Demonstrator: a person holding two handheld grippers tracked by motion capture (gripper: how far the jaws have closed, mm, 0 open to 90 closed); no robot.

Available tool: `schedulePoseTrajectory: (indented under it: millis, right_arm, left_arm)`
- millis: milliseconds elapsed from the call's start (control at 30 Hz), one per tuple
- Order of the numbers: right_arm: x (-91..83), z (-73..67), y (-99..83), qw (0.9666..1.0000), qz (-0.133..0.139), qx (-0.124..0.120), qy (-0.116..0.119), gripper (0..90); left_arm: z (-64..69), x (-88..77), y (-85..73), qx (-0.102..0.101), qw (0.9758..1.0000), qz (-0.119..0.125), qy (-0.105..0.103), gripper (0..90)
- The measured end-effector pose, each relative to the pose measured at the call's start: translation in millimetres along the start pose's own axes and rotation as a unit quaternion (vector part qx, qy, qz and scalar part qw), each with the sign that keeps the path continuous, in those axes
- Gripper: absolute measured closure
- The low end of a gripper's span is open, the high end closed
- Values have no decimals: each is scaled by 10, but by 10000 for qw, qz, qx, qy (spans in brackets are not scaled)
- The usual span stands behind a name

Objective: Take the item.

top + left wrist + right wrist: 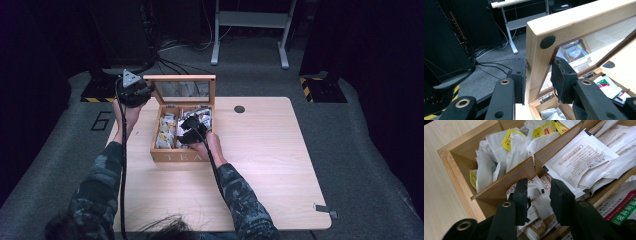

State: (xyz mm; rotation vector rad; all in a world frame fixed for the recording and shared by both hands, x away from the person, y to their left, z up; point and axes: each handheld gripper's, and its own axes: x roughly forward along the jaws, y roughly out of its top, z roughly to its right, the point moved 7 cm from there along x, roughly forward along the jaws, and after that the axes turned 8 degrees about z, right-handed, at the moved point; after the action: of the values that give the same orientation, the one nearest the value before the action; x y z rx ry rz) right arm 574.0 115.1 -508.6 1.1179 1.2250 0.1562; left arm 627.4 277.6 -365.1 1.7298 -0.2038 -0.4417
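Right now the wooden tea box [172, 156] sits on the light wood table [270, 165], toward its far left part, with its glass-paned lid [182, 78] standing upright at the back. The left gripper [134, 90] is at the lid's left corner; in the left gripper view its two pads are clamped on the lid's wooden frame [536, 62], one pad on the outer face and the other on the inner face beside the glass, just below a round black bumper [547, 41] on the corner. The left hand [127, 114] holds that gripper beside the box, over the table's left edge.

The right gripper [192, 130] reaches down into the box from the near side, the right hand [210, 144] close behind it above the front wall with its TEA lettering. In the right gripper view its jaws stand in the middle compartment, either side of a white tea packet [537, 192] with brown print; the packet lies between the pads, but a gap shows on each side, so the jaws are not yet gripping it. A wooden divider [529, 173] runs just beyond the jaws. Past it, the neighbouring compartment holds white tea bags with yellow tags [509, 141]. Flat white sachets [579, 160] with small print are piled to the right in that view
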Motion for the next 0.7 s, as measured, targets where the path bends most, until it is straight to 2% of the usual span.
schedulePoseTrajectory:
  millis: [200,500,533,600,700]
  right_arm:
    - [17,1,-10,9999,-126,6,-77,791]
    - [45,-43,8,9998,-191,-24,-89,893]
    - [31,-46,4,9996,-274,-43,-58,899]
    - [42,-48,8,9997,-197,-43,-116,900]
    - [20,-66,10,9997,-231,-50,-75,900]
  left_arm:
    - [2,1,2,-11,10000,7,9,652]
    - [1,0,1,0,10000,-1,4,652]
    - [2,3,2,-13,10000,18,11,652]
    - [1,3,2,-12,10000,15,8,652]
    - [2,-1,1,-1,10000,-2,6,653]
